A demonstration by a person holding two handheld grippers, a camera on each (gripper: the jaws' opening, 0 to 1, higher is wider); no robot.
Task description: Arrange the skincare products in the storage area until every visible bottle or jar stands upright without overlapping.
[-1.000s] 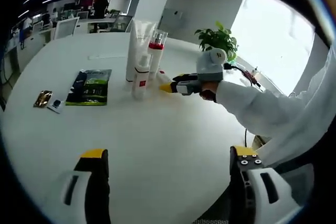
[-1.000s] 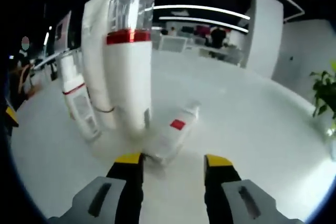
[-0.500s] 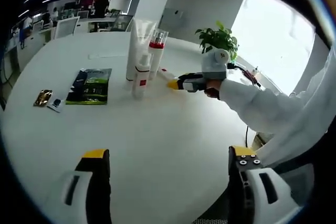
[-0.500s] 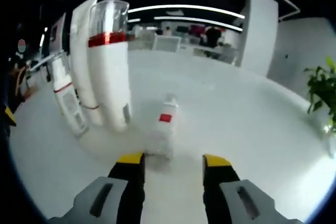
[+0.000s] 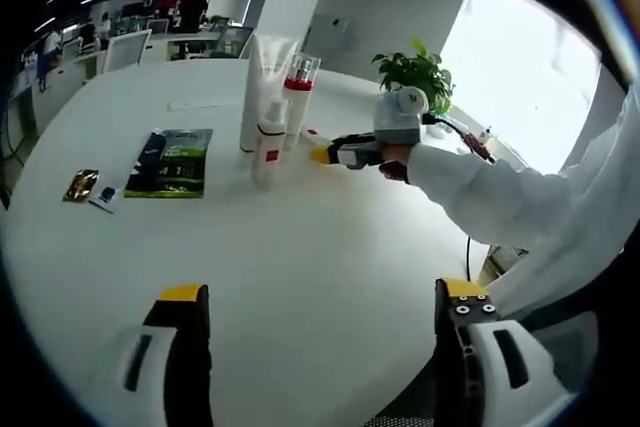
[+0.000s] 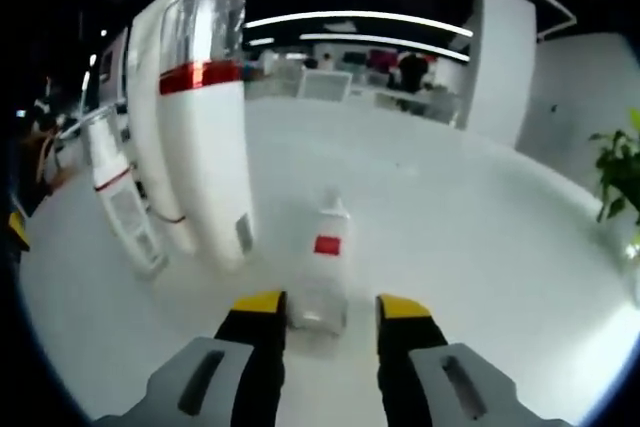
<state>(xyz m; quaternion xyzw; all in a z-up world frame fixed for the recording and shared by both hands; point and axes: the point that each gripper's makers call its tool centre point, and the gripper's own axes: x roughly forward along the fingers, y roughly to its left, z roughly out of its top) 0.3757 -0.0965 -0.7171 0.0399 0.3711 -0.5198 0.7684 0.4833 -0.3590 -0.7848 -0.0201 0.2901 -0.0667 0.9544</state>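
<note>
Step in hand: righting the last fallen item. The small bottle [image 6: 322,272] lies on its side on the white table [image 5: 300,277], base toward the right gripper [image 6: 330,309], cap pointing away toward the table's far edge.
Right gripper: jaws spread, one each side of the bottle's base; whether the pads touch it I cannot tell. From the left gripper view it sits just beside the standing group [image 5: 325,153].
Left gripper [image 5: 315,297]: jaws wide apart, holding nothing, hovering over the near edge of the table.
Already upright: tall bottle with red band and clear cap [image 6: 208,137], white tube [image 6: 150,107] behind it, short pump bottle [image 6: 120,197]. They stand close together near the table's middle; contact between them cannot be judged.
Progress (judgement): three of four standing, one left.
Next move (judgement): close on the base, tip the bottle up, and set it down clear of the tall bottle, which looks easy to knock.
Labels: red square on the small bottle, no text legible. Pump bottle also carries a red patch in the left gripper view, unreadable.
Other items: dark green packet [image 5: 172,164], small gold sachet [image 5: 81,187], both toward the table's left edge; print too small to read.
</note>
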